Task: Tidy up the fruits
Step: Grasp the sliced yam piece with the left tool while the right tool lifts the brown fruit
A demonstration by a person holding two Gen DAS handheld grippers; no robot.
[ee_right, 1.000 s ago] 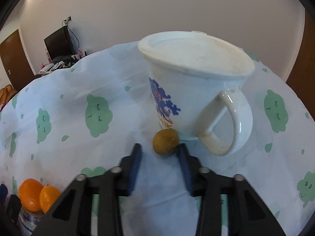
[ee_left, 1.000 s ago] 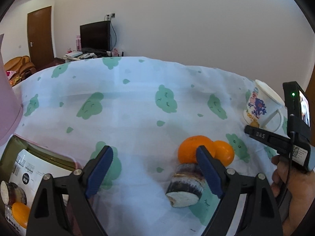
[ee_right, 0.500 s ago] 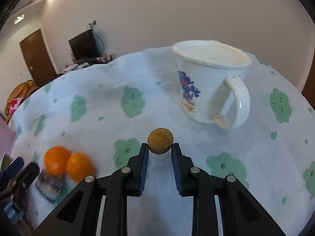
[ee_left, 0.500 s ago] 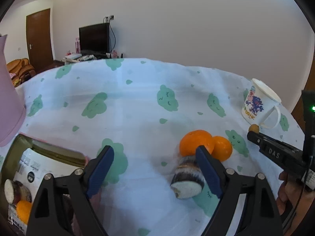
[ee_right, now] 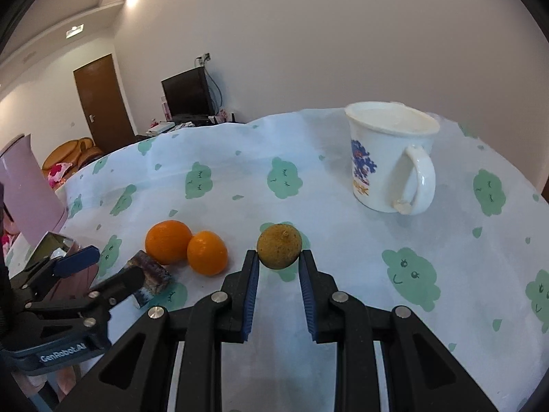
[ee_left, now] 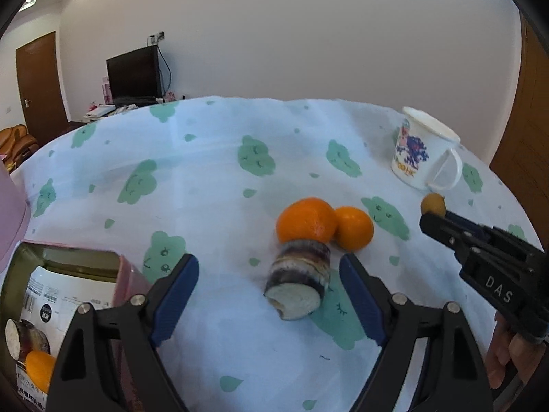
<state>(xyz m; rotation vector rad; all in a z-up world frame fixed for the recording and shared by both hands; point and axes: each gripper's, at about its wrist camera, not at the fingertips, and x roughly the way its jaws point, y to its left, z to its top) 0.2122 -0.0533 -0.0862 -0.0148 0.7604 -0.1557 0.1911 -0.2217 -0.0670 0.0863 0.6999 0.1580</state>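
Currently a small brown longan (ee_right: 279, 246) is pinched in the right tongs (ee_right: 278, 263), clear of the counter (ee_right: 343, 240); the left tongs (ee_left: 267, 298), closing, straddle a cut taro chunk (ee_left: 298, 283) untouched. Next, carriage to the pink box (ee_left: 127, 271) at the near left is judged due.

my left gripper (ee_left: 269, 295) is black plastic, with long blue ribbed pads (ee_left: 176, 297) and silver screws at its joints; white "genrobot.ai" lettering runs along its side. my right gripper (ee_right: 278, 274) is built the same, black with blue pads (ee_right: 249, 295), and marked "das".
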